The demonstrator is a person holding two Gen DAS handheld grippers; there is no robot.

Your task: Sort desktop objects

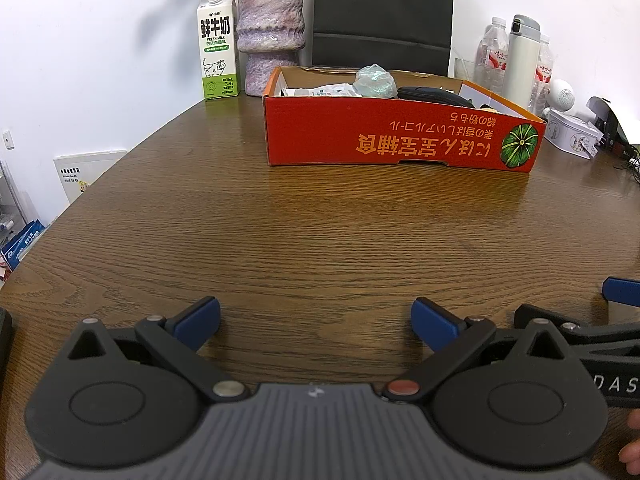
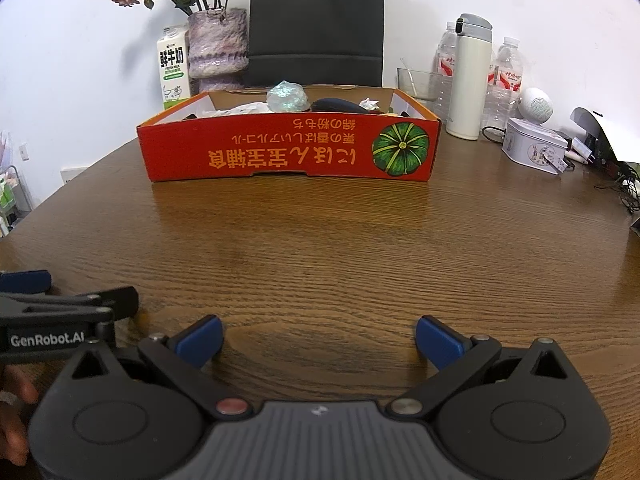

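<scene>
A shallow red cardboard box [image 1: 384, 136] [image 2: 280, 152] with orange lettering and a green pumpkin picture stands at the far middle of the wooden table. Inside it lie a crumpled greenish plastic wrap [image 1: 374, 80] [image 2: 287, 96], a dark mouse-like object [image 1: 432, 94] [image 2: 336, 104], white packets [image 1: 320, 90] and crumpled paper [image 2: 369, 103]. My left gripper [image 1: 316, 322] hovers low over the near table, open and empty. My right gripper [image 2: 319, 340] sits beside it, also open and empty. Each shows at the edge of the other's view.
Behind the box stand a milk carton [image 1: 217, 46] [image 2: 174, 68], a purple vase [image 1: 270, 36] [image 2: 216, 44] with dried flowers and a black chair [image 1: 382, 16]. At the right are water bottles [image 2: 506, 76], a white thermos [image 2: 470, 76], a glass [image 2: 416, 82], a tin [image 2: 534, 144] and cables [image 2: 628, 188].
</scene>
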